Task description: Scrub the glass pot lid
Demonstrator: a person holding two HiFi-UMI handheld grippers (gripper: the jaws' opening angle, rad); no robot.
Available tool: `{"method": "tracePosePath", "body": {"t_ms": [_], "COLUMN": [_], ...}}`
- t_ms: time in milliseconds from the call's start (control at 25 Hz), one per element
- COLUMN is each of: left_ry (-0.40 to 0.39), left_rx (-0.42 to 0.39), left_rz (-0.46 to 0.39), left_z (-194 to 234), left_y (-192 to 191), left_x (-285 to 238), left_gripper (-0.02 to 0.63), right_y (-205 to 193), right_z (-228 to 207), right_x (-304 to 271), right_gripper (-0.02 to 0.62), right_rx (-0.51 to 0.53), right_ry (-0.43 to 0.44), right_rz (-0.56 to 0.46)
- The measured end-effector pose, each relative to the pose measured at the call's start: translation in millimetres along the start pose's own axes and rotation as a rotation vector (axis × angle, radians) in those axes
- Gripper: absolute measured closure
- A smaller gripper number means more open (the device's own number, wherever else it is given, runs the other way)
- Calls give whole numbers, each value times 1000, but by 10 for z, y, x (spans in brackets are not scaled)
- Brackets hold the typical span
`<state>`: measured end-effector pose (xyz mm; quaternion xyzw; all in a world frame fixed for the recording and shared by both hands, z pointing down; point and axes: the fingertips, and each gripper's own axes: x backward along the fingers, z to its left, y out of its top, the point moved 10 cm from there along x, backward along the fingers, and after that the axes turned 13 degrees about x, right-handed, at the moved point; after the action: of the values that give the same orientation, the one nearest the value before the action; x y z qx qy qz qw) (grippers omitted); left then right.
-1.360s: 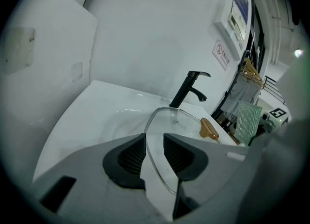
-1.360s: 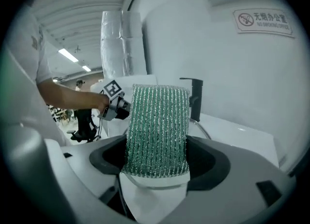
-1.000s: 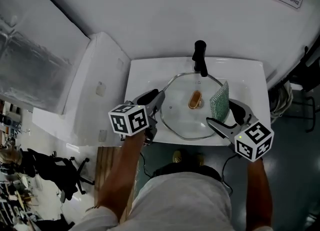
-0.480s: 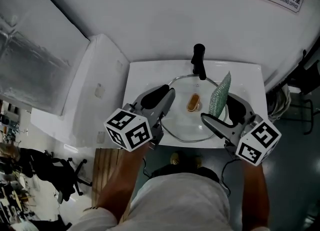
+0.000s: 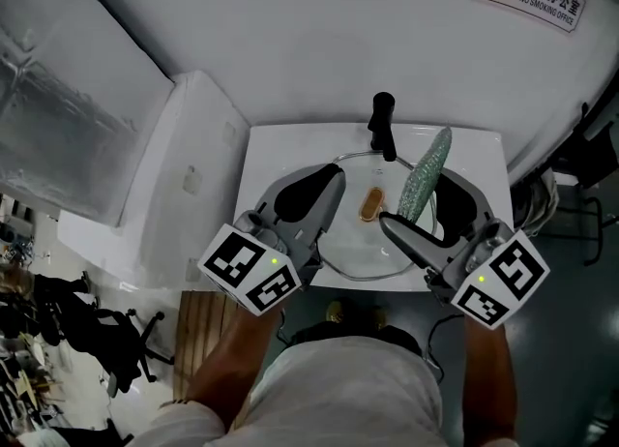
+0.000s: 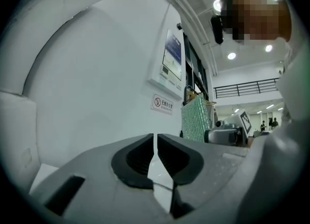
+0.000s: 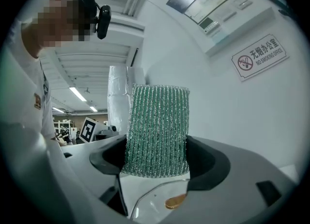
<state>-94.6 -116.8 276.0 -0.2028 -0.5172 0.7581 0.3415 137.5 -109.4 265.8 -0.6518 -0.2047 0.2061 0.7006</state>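
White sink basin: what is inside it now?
A round glass pot lid with a brown knob lies inside the white sink. The green mesh scrub pad in front covers the lid's right edge; no drain shows.

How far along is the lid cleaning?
Done: the green sponge is gripped in the right gripper. In hand: it is held up above the glass lid, which lies in the sink, unheld. Still to do: scrubbing; I can't tell whether any has happened.

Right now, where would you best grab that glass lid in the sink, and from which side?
Probably by the brown knob at its middle, coming from above. The glass lid lies knob-up in the white sink, so the knob stands free, while the thin rim sits low against the basin.
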Motion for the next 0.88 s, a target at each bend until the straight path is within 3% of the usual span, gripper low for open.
{"method": "tracePosePath", "body": {"t_ms": [320,640,880], "left_ry": [-55,-77,-80], "left_rx": [-134,-192,-192], "left_rz": [-105,-124,-130], "left_z": [-196,-314,-327], "left_y": [109,115,115], "left_x": [89,160,196], "left_gripper": [589,591,591], "right_y": [101,126,151], "right_z": [76,134,202], "right_x": [-30,-34,-48], "right_gripper": [247,247,247], "right_rx": [38,66,97], "right_ry": [-32,-67,-79], "right_rz": [-75,-87,-82]}}
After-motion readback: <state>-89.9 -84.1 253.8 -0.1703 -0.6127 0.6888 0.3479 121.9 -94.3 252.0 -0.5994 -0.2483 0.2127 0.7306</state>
